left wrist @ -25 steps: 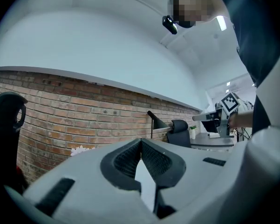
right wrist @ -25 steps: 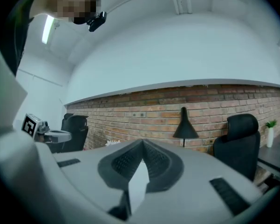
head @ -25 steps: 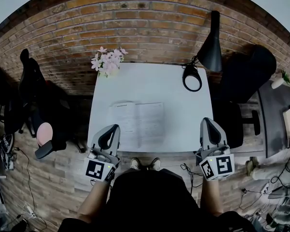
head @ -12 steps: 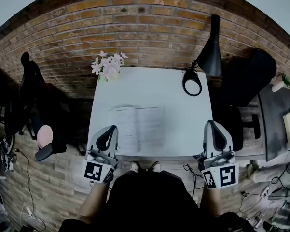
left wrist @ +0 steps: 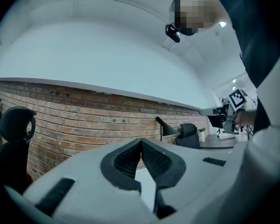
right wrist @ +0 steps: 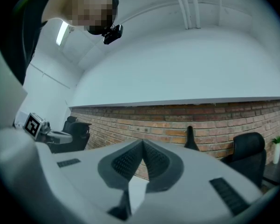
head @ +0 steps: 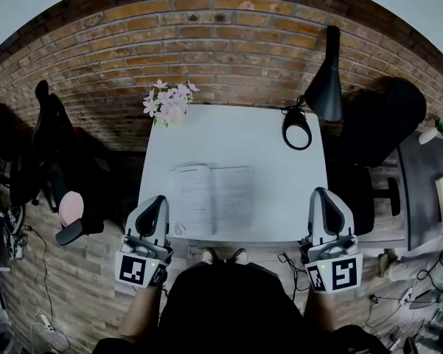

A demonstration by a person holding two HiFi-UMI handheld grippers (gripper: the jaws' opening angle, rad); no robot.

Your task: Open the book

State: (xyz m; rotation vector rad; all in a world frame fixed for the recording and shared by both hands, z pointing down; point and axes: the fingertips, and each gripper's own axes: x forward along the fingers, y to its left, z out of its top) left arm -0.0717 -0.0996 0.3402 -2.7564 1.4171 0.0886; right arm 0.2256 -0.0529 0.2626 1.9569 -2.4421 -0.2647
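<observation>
The book lies open and flat on the white table, its pages facing up near the front edge. My left gripper hovers at the table's front left corner, left of the book and not touching it. Its jaws are shut with nothing between them, as the left gripper view shows. My right gripper is held off the table's front right corner, well clear of the book. Its tips meet too, empty, in the right gripper view. Both grippers point level toward the brick wall.
A vase of pink flowers stands at the table's far left corner. A black desk lamp stands at the far right. A black office chair is to the right of the table, dark chairs to the left. A brick wall lies behind.
My left gripper has drawn back off the book's left page toward the table's front left corner. My right gripper has pulled back from the table edge and risen slightly. The book has stayed open.
</observation>
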